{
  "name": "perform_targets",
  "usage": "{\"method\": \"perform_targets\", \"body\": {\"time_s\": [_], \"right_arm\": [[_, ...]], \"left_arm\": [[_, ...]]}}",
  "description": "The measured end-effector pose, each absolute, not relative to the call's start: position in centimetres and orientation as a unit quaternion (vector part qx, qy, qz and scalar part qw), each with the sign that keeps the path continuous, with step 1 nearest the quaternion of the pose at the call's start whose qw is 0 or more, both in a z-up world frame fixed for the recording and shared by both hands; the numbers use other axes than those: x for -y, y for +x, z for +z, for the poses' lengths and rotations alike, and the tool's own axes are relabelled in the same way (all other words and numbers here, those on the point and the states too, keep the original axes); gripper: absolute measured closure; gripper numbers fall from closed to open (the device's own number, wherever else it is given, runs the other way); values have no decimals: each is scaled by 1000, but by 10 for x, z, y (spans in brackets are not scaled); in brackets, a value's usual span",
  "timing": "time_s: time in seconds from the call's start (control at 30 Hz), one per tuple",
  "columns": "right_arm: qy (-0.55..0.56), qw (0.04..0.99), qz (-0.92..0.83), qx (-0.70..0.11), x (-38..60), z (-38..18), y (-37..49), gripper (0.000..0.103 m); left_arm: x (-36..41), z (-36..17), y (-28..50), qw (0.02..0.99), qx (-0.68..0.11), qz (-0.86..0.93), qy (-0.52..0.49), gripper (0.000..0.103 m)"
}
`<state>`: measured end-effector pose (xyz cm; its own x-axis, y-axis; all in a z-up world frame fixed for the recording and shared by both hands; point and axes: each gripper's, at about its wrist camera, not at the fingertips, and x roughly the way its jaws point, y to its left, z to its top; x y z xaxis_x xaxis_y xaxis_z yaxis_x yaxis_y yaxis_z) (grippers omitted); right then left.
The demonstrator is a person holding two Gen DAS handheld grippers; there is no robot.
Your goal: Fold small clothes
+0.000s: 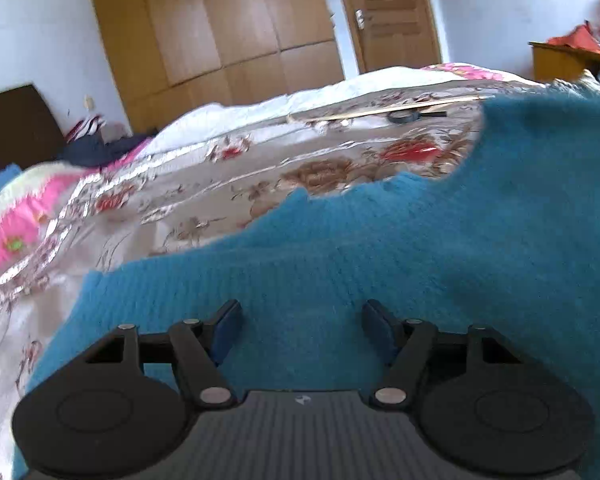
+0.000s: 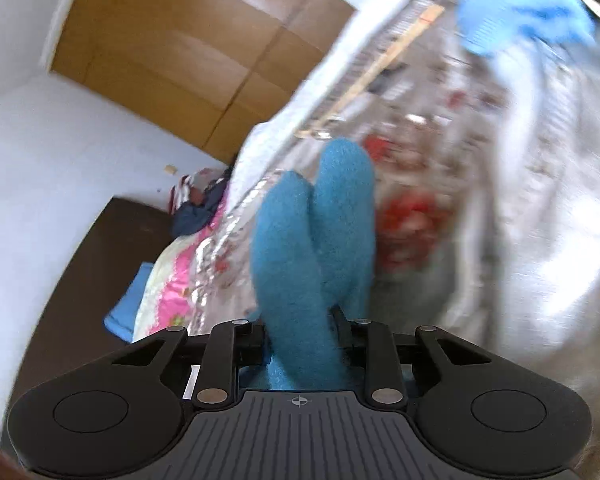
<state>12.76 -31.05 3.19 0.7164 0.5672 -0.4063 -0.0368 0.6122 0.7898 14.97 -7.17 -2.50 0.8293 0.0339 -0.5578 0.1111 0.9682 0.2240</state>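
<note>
a bedroom with white walls, a tall wooden wardrobe (image 1: 220,28) and a wooden door (image 1: 396,20); the work surface is a bed under a shiny floral bedspread (image 1: 228,184). the left gripper (image 1: 302,320) stands with its jaws apart, nothing pinched between its blue pads, over a fuzzy teal knitted garment (image 1: 420,248) that lies spread on the bedspread and fills the near and right part of that view. the right gripper (image 2: 300,320) has its jaws drawn narrow and clamped on a bunched fold of the same teal knit (image 2: 312,240), which stands up ahead of the fingers in two rounded lobes. farther off lie a light-blue cloth (image 2: 528,12), blurred, a thin wooden stick (image 1: 388,109) and a dark tape roll (image 1: 404,117).
</note>
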Motion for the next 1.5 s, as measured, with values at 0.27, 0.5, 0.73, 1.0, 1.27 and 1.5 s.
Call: {"method": "perform_targets", "body": {"time_s": [0.27, 0.5, 0.73, 1.0, 1.27, 1.5], "right_arm": [[301, 875, 176, -337, 217, 83, 134, 78], [246, 882, 180, -359, 143, 80, 145, 78], [145, 889, 207, -383, 64, 72, 141, 78], [99, 890, 199, -399, 35, 60, 137, 78], [19, 880, 225, -418, -6, 51, 132, 56], [56, 851, 306, -424, 0, 68, 126, 39]], "left_arm": [[37, -15, 147, 948, -306, -77, 47, 39], [-44, -1, 119, 934, -350, -65, -19, 39], [-59, -8, 120, 926, -363, -79, -64, 41], [-96, 11, 76, 917, -372, -78, -120, 51], [-121, 7, 58, 904, -380, -75, -179, 50], [-144, 15, 35, 904, -358, -63, -226, 48]]}}
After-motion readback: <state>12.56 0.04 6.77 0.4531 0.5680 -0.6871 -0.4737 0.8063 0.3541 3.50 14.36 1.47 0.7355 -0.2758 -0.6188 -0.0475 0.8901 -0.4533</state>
